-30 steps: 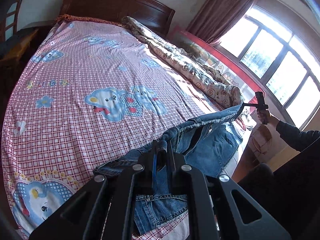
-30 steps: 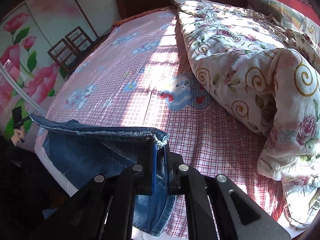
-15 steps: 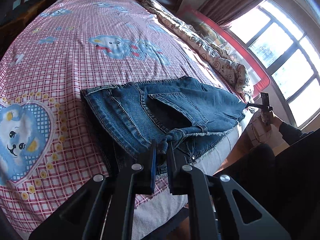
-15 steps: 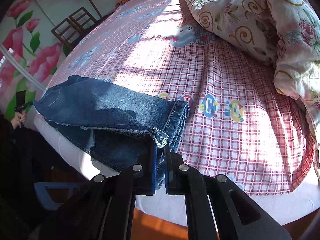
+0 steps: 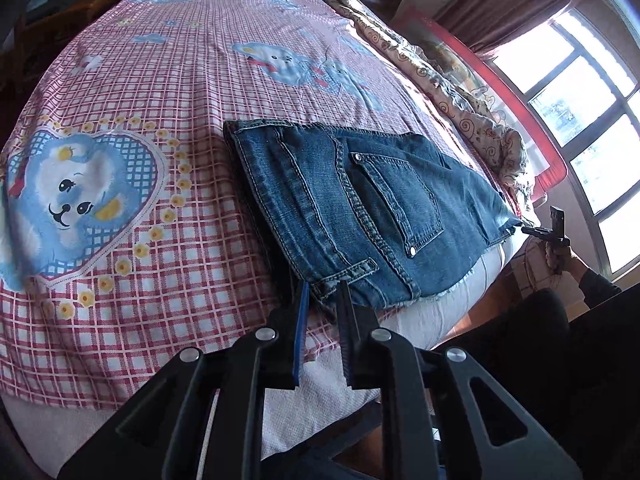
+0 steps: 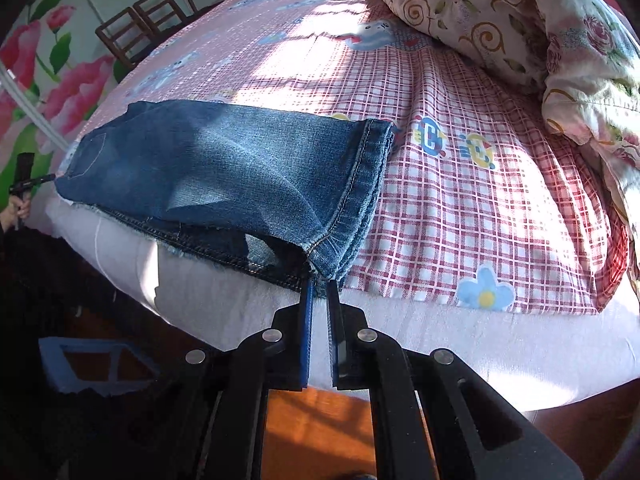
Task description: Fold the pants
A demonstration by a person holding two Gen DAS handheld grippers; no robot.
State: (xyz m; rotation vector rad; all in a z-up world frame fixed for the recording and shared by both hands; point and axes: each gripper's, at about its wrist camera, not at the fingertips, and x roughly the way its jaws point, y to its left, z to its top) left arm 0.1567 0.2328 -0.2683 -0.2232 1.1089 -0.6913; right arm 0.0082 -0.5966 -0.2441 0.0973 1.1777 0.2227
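Observation:
Folded blue denim pants (image 5: 360, 208) lie flat on the pink checked bedsheet (image 5: 192, 72) at the near edge of the bed, back pocket up. My left gripper (image 5: 323, 294) sits at the waistband corner with its jaws parted and the denim between the tips. In the right wrist view the pants (image 6: 240, 172) lie with the hem end nearest. My right gripper (image 6: 319, 285) is at the hem corner, jaws slightly apart with the cloth edge at the tips. The right gripper also shows far off in the left wrist view (image 5: 548, 232).
A floral quilt (image 6: 540, 32) is bunched along the window side of the bed. The white mattress edge (image 6: 400, 328) drops to an orange floor. Wooden chairs (image 6: 136, 28) stand by the flowered wall. A window (image 5: 580, 112) is at the right.
Both grippers lowered the lifted pants onto the bed, laying the fold flat. Both sets of jaws have parted from their closed pinch.

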